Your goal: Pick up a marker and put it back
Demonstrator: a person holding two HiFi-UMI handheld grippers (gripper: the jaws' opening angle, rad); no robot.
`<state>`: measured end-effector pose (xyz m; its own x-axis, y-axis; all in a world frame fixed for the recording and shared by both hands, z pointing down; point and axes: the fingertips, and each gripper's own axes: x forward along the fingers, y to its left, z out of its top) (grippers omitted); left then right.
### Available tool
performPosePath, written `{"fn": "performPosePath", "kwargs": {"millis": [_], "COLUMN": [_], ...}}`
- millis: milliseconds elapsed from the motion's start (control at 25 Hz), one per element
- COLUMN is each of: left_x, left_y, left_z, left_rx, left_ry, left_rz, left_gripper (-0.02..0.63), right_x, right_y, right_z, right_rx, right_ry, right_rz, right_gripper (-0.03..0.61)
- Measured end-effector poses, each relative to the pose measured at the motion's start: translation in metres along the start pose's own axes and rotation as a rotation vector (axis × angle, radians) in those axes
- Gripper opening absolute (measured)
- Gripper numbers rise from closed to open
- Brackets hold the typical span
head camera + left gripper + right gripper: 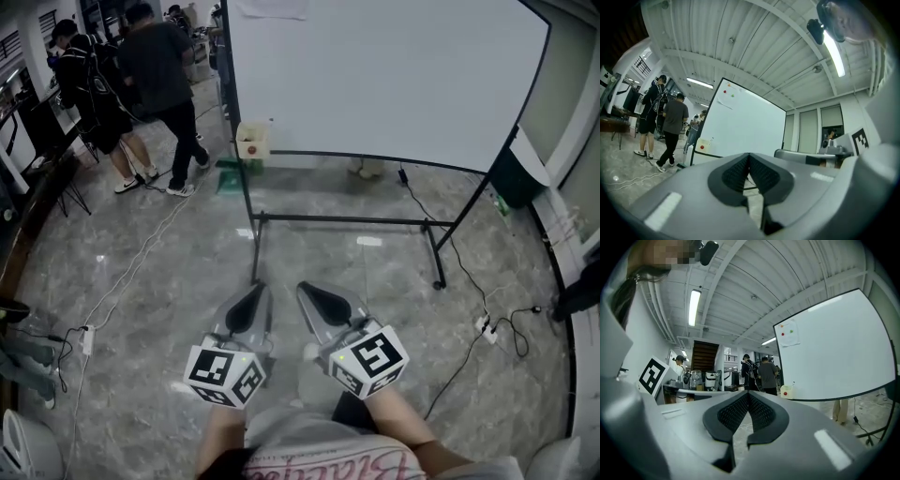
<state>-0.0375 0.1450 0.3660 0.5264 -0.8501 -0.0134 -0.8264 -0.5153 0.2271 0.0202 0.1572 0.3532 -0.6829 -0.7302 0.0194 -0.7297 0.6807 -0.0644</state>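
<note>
A large whiteboard [384,75] on a black wheeled stand [342,221] stands ahead of me. A small cream box [251,141] with a red dot sits at the left end of its tray, and a thin marker-like stick [711,139] pokes up from it; the same box [786,391] shows in the right gripper view. My left gripper [259,289] and right gripper [303,287] are held side by side low over the floor, well short of the board. The jaws of each are shut with nothing between them [749,155] [748,393].
Two people [155,66] stand at the back left near desks. Cables and a power strip [86,339] lie on the marble floor at left; another power strip [486,328] lies at right. A green object [228,176] sits by the stand's left leg.
</note>
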Motion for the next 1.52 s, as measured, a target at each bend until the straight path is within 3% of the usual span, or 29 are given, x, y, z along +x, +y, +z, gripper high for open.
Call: {"fn": "performPosePath", "kwargs": {"millis": [320,640,960,1240,1520], "left_x": [0.071,0.157,0.233,0.266,0.316], "left_y": [0.055,0.118,0.151,0.200,0.251], "left_z": [0.000,0.031,0.042,0.042,0.043], "left_rx": [-0.017,0.002,0.013,-0.017,-0.036], "left_ry": [0.008,-0.026,-0.023,-0.005,0.020], "left_rz": [0.032,0.090,0.094,0.123,0.079], "left_gripper": [0.000,-0.002,-0.001,-0.001,0.000], "right_x": [0.074,0.167,0.241,0.294,0.360], "right_y": [-0.061,-0.139,-0.209,-0.243,-0.286], "right_z": [0.000,0.016,0.029,0.013,-0.011], "right_rx": [0.020,0.007,0.004,0.033,0.063], "right_ry": [0.000,-0.005,0.000,0.050,0.112], "right_rz": [0.023,0.047,0.026,0.017,-0.047], "right_gripper": [0.002,0.002,0.003,0.079,0.127]}}
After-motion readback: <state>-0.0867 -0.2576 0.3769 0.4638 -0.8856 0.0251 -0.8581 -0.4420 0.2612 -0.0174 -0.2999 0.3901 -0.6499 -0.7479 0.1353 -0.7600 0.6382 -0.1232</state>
